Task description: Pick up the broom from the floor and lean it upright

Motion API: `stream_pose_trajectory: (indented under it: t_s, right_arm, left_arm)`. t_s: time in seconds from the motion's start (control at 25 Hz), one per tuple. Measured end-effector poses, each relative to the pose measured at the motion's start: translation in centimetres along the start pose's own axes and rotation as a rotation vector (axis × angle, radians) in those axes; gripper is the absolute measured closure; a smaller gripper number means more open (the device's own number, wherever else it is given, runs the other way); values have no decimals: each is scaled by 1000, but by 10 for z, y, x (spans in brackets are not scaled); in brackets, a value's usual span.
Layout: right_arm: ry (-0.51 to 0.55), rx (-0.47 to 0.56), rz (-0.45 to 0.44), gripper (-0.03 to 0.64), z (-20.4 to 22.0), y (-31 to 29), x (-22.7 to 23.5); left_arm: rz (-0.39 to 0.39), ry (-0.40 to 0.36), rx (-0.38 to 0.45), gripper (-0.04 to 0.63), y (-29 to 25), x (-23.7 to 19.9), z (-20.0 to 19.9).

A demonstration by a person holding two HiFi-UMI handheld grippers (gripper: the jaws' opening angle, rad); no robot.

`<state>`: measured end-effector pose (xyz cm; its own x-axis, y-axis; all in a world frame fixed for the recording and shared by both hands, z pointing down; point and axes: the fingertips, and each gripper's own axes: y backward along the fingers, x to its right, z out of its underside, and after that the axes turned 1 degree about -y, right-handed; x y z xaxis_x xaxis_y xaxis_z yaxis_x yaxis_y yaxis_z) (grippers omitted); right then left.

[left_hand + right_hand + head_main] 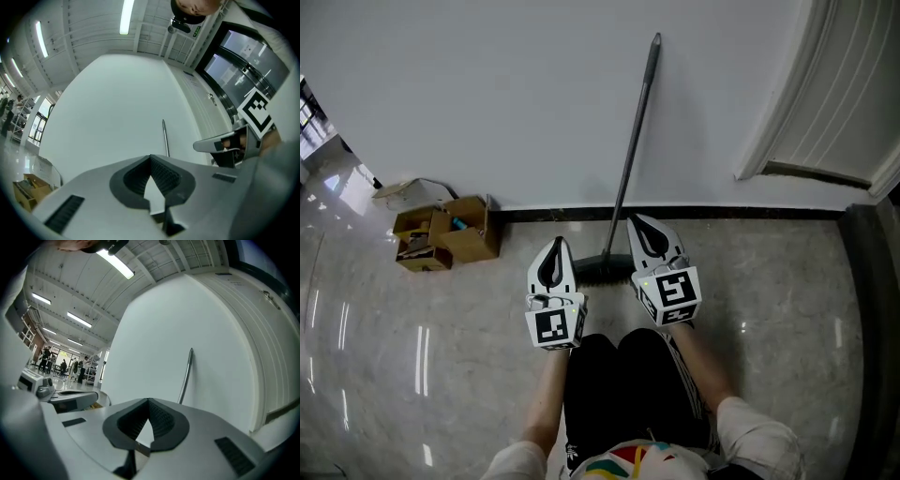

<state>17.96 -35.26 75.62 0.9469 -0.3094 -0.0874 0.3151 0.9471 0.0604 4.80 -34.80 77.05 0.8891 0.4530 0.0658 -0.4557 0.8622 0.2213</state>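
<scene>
We see the broom (629,164) standing up. Its long handle leans on the white wall (487,94), and its dark brush end (602,268) sits on the floor (769,281), right by the dark strip (750,214) where the wall and floor meet.

The left hand-held gripper (555,246) is just left of the brush. Its jaws are pressed together with nothing in them. The right hand-held gripper (636,225) is just right of the handle's low end. Its jaws are pressed together too, and they hold nothing. In the right gripper view the handle (185,376) stands past the tips, apart from them. In the left gripper view we see the thin handle (165,138) up ahead as well.

On the left, some cardboard boxes (445,232) sit against the wall, well apart from the broom. The shiny floor between them and the left hand-held gripper is bare. On the right, a white door (844,94) sticks out from the wall, and a dark edge (872,309) runs down that side of the floor. The floor between the broom and that edge is bare.
</scene>
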Motion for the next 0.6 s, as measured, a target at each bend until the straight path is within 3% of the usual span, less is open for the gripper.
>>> stream_pose_trajectory:
  t_s: [0.16,0.28,0.4,0.6]
  right_arm:
    - [-28,-94,-43,604,81,-6,-15]
    - [-64,-164,-78,604,106,-8,-27]
    - [-97,-225,-84,604,64,5,-29]
    - [-90,-293,-70,604,-96,33,-34]
  left_arm:
    - [-35,52,-75,551,9,-12,72]
    - [-82,89,-131,551,18,-25,89]
    - [-95,108,-148,551,18,-21,39]
    - [-76,133,-212,551,7,-11,-119]
